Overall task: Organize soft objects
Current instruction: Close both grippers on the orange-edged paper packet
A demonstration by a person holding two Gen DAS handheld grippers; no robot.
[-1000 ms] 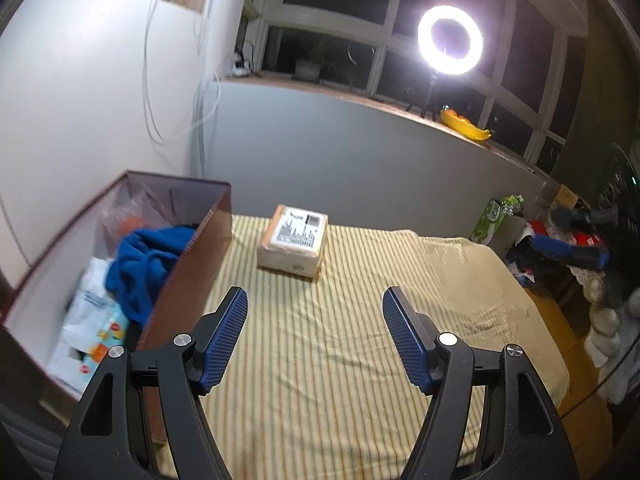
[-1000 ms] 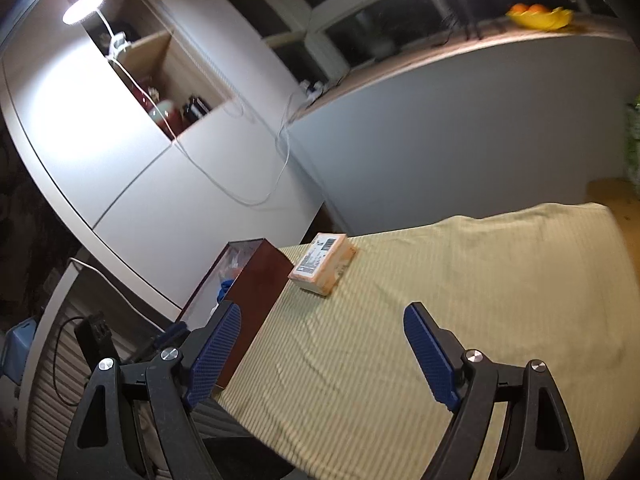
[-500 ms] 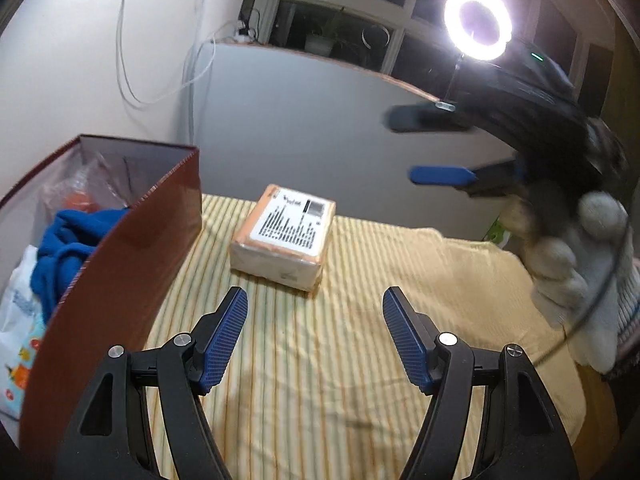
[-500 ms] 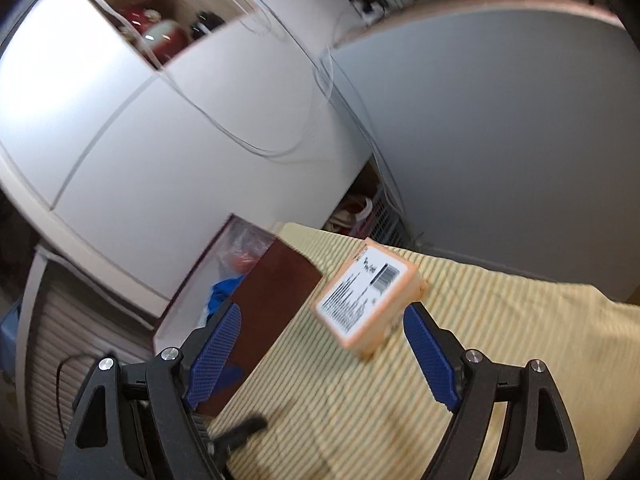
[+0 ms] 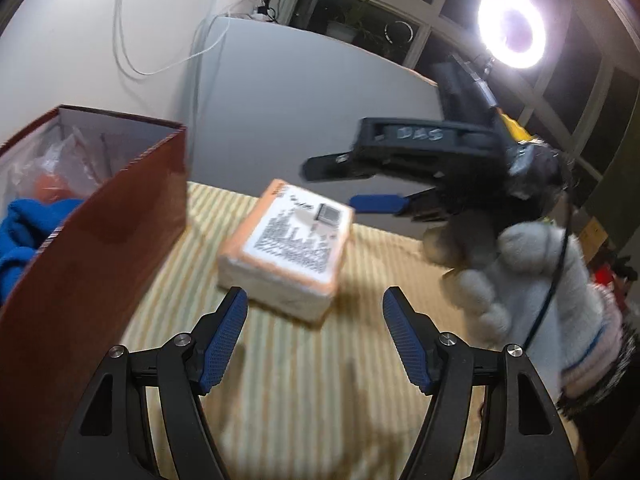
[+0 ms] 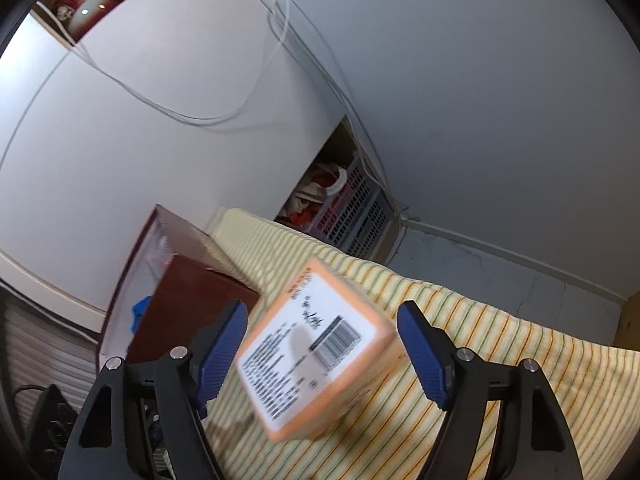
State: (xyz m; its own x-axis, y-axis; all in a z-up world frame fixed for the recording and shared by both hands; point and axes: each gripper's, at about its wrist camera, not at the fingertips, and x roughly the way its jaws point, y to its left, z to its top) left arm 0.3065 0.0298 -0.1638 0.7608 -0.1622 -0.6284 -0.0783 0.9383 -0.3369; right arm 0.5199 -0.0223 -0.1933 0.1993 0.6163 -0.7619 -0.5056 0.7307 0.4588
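the orange tissue pack (image 6: 316, 354) lies on the striped bed (image 6: 500, 380) beside the box (image 5: 104, 240), between the right gripper (image 6: 322, 344)'s just-narrowing, still unclenched jaws; light, squashy, slick-wrapped, so pinch its long sides.

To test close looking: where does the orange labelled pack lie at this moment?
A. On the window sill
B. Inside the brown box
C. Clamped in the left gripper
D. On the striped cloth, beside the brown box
D: the orange pack rests on the striped cloth, right of the brown box.
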